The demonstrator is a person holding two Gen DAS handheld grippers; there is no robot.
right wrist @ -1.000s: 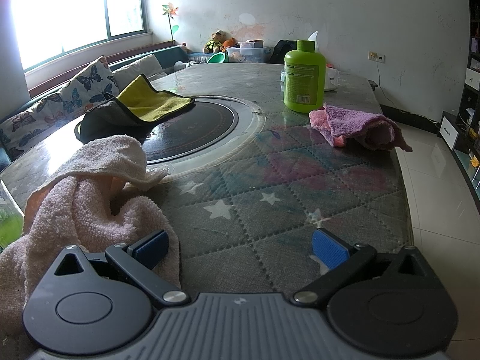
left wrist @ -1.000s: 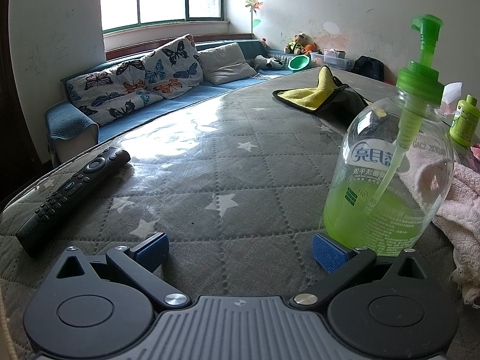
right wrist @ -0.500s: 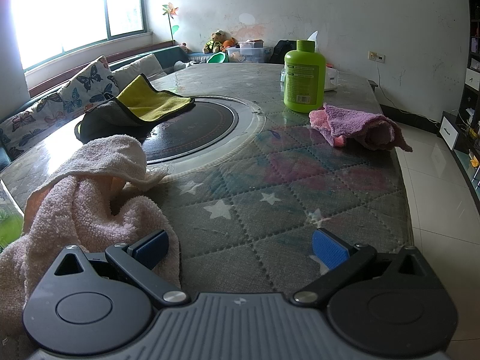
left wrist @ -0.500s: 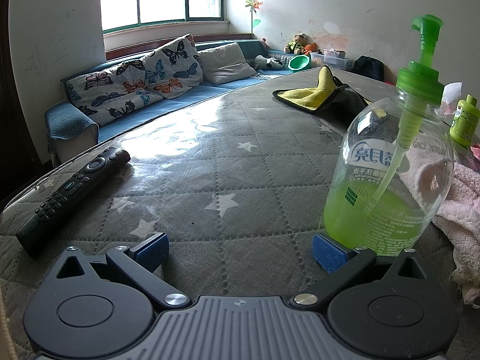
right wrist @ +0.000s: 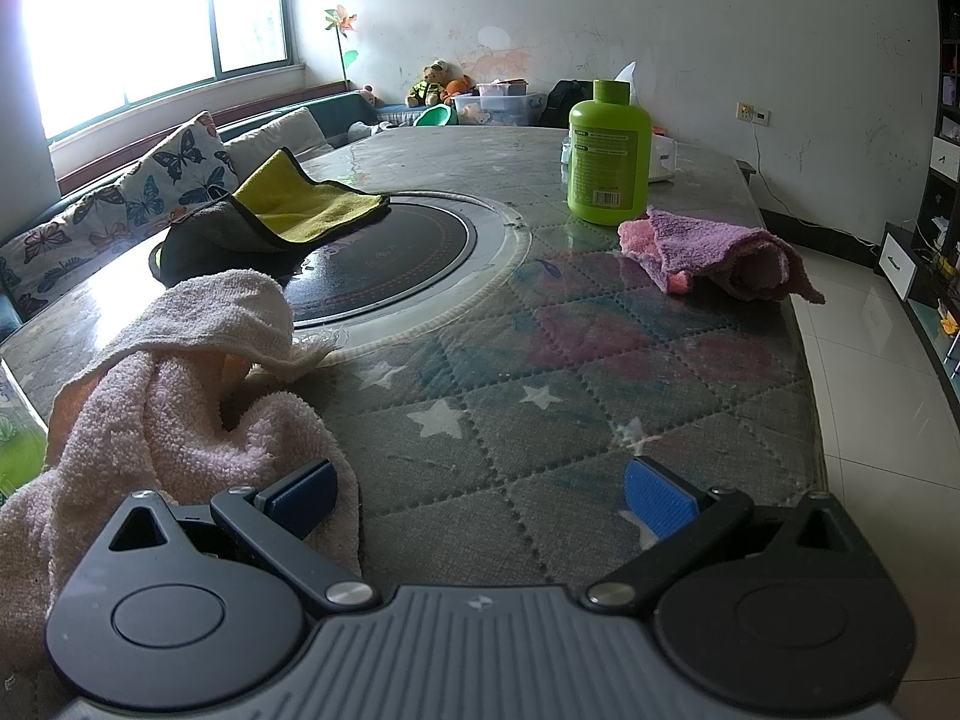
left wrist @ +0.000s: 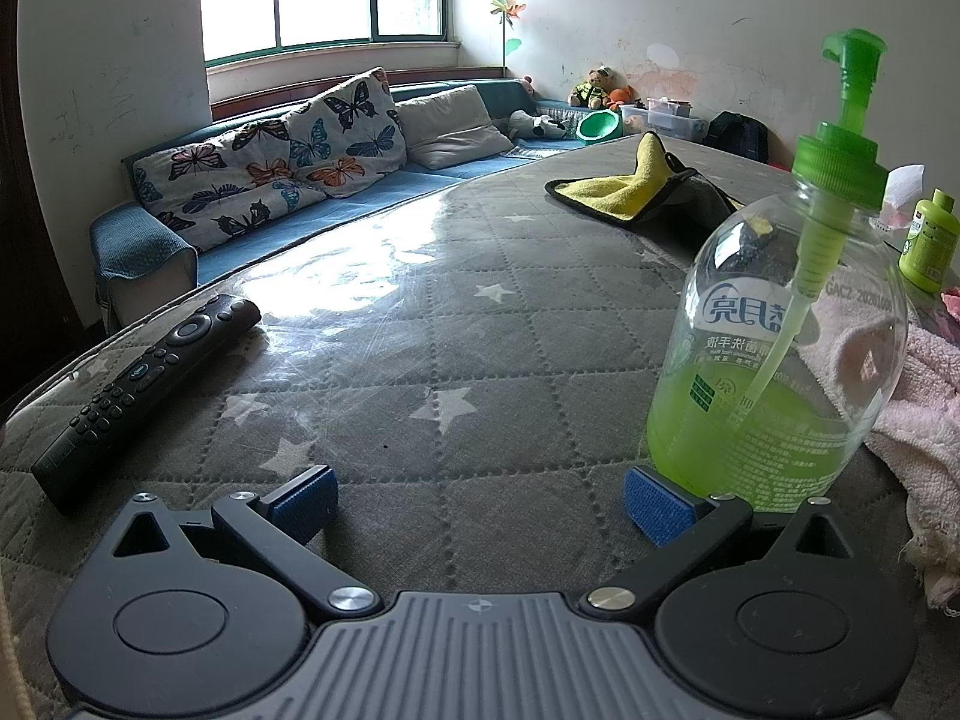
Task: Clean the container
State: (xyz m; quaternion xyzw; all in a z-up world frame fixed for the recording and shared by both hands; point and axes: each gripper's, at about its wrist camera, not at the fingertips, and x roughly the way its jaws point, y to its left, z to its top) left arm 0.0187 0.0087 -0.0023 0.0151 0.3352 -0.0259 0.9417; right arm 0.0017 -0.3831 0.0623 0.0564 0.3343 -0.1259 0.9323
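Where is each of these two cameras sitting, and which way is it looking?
Left wrist view: sits on the left gripper, low over the grey star-quilted table, facing the sofa and window; its open fingers show, with the clear pump bottle of green liquid beside the right finger.
Right wrist view: sits on the right gripper, looking across the table toward the opaque green bottle and purple cloth; open fingers show.
Shared: the yellow-and-grey cloth, the pale pink towel, the table and that opaque green bottle.
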